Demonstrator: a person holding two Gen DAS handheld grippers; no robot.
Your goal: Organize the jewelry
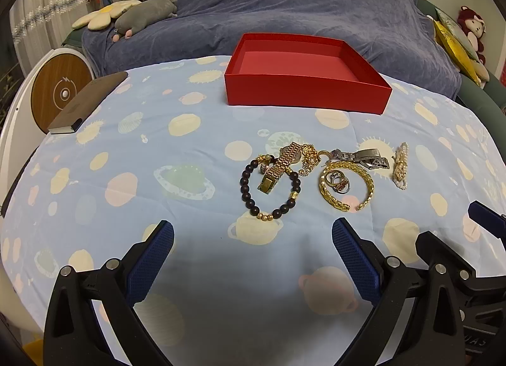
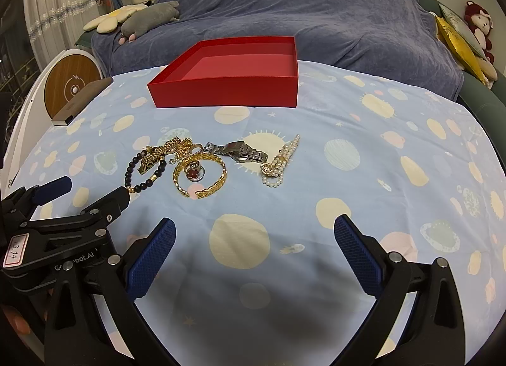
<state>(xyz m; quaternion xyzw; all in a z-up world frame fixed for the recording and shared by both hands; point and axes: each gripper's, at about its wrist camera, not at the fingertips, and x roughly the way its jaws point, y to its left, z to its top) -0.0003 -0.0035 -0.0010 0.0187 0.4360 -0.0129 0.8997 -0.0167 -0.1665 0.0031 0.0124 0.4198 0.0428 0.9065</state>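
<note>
An empty red box (image 1: 303, 91) (image 2: 227, 92) stands at the far side of the table. In front of it lies a pile of jewelry: a dark bead bracelet (image 1: 268, 189) (image 2: 144, 173), a gold watch (image 1: 280, 165) (image 2: 158, 154), a gold bangle (image 1: 346, 186) (image 2: 200, 178) with rings (image 1: 338, 181) (image 2: 193, 173) inside, a silver watch (image 1: 363, 157) (image 2: 237, 151) and a pearl piece (image 1: 400, 170) (image 2: 281, 162). My left gripper (image 1: 253, 258) (image 2: 82, 190) is open and empty, near side of the bead bracelet. My right gripper (image 2: 254, 258) (image 1: 455, 223) is open and empty, near side of the pile.
A brown notebook (image 1: 85, 103) (image 2: 80, 100) lies at the table's far left edge. A round wooden-faced device (image 1: 60, 91) stands beside the table on the left. A blue-covered sofa (image 1: 284, 5) with plush toys (image 1: 145, 15) is behind the table.
</note>
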